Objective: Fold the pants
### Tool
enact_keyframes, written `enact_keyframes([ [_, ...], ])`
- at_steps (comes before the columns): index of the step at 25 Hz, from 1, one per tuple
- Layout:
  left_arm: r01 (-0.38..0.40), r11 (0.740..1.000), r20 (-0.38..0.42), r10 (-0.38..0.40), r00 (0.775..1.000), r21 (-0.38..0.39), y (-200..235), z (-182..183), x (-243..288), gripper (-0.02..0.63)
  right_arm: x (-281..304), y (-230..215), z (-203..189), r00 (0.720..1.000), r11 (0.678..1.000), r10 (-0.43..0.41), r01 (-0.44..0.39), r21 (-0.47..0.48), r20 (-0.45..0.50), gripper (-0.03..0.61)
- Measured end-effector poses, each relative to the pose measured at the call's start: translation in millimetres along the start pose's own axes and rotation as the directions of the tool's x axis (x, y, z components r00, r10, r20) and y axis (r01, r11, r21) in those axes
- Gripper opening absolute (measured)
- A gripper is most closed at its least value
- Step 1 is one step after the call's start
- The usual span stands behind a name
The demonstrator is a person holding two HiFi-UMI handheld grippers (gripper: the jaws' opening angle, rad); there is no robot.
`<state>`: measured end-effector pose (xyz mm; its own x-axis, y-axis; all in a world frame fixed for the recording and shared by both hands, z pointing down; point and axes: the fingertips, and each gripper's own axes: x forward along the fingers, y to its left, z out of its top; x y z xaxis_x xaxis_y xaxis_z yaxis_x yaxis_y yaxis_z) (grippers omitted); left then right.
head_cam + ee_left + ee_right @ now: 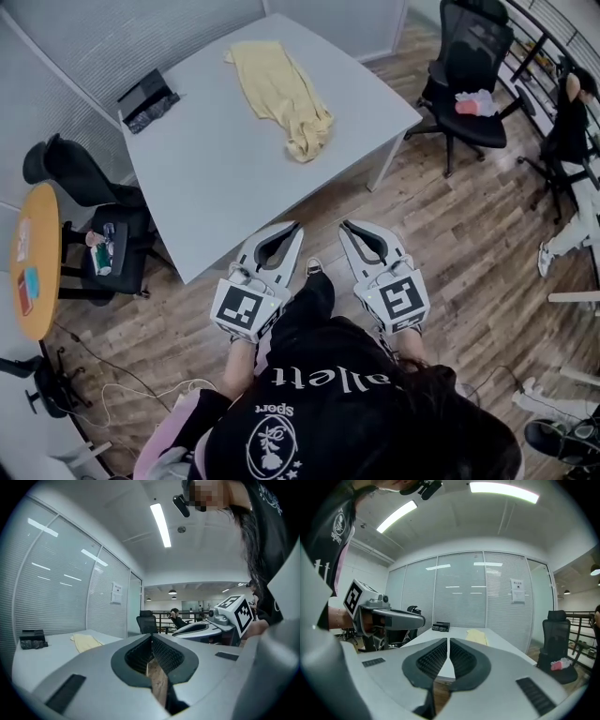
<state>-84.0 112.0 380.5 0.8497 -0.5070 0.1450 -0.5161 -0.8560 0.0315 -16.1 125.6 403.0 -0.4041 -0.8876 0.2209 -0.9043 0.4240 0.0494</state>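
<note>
Ahead, pants (281, 94) lie on the grey table (225, 183); left gripper (295, 228) and right gripper (346, 226) jaws together.

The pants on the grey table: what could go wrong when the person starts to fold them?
1. The pants lie far across the table, with one end bunched; a fold may trap those wrinkles.
2. The left tool and right tool are both shut, short of the table; arriving shut, they may only push the cloth.
</note>
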Motion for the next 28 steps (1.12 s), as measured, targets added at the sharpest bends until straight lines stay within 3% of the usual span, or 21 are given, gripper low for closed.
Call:
enact_keyframes([
  [12,-0.029,1.0,-0.045,0.029,0.999,0.003,87.8,6.1,87.2,0.026,98.2,-83.1,5.2,0.998,1.0,0.028,-0.028,-0.009,-0.057,0.031],
  [28,-0.108,0.994,-0.106,0.108,0.989,-0.001,123.6,-15.6,111.0,0.028,151.3,-104.9,-0.9,0.988,0.991,0.128,-0.13,-0.017,-0.083,0.031],
])
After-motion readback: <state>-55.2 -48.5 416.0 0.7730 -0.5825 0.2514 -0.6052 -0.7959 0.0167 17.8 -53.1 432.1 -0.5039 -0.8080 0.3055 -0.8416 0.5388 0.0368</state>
